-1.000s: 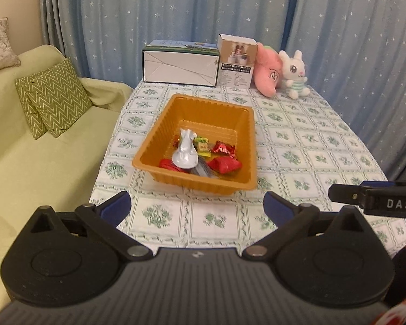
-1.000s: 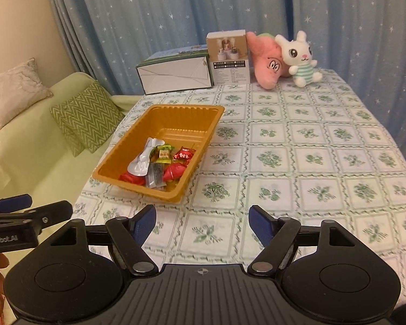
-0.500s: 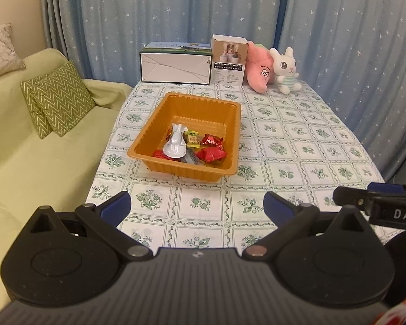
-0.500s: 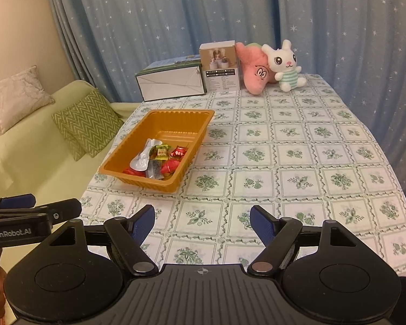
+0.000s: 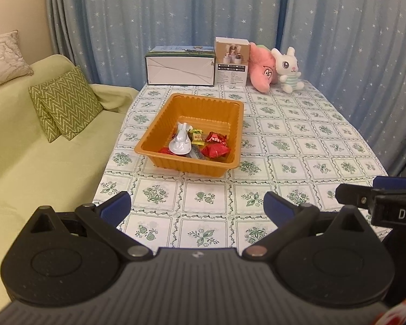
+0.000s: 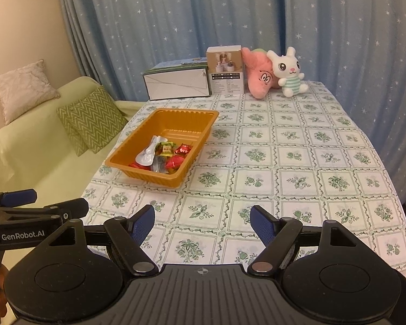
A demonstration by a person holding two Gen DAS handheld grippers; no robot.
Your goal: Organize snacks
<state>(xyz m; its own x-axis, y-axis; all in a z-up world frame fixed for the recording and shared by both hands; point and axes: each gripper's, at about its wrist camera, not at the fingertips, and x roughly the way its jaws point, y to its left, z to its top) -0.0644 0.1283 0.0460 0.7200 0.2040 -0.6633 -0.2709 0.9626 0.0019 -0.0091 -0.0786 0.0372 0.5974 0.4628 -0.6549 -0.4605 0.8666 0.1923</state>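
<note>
Now, through the left wrist camera, I see my left tool (image 5: 197, 205) released, its blue-padded fingers (image 5: 115, 205) spread wide with nothing between them, hovering above the near edge of the surface (image 5: 305, 140) with its green-and-white floral checked cloth. At twelve o'clock from the tool sits the orange rectangular plastic tray (image 5: 162, 124), well apart from the fingers, holding the wrapped snacks (image 5: 200, 143): a white pouch, a yellow-green sweet and red foil packets heaped at the tray's near end. Beyond it, at the far edge, stand a long white cardboard box (image 5: 180, 69), a small upright product box (image 5: 231, 61), a pink plush toy (image 5: 262, 71) and a white plush rabbit (image 5: 287, 69). At three o'clock the right tool's fingertip shows.

Through the right wrist camera, my right tool (image 6: 202, 222) is likewise released and empty. The tray (image 6: 203, 127) lies at eleven o'clock, its snacks (image 6: 165, 154) inside. At nine o'clock the left tool (image 6: 40, 205) pokes into view beside the pale green sofa (image 6: 40, 162).
</note>
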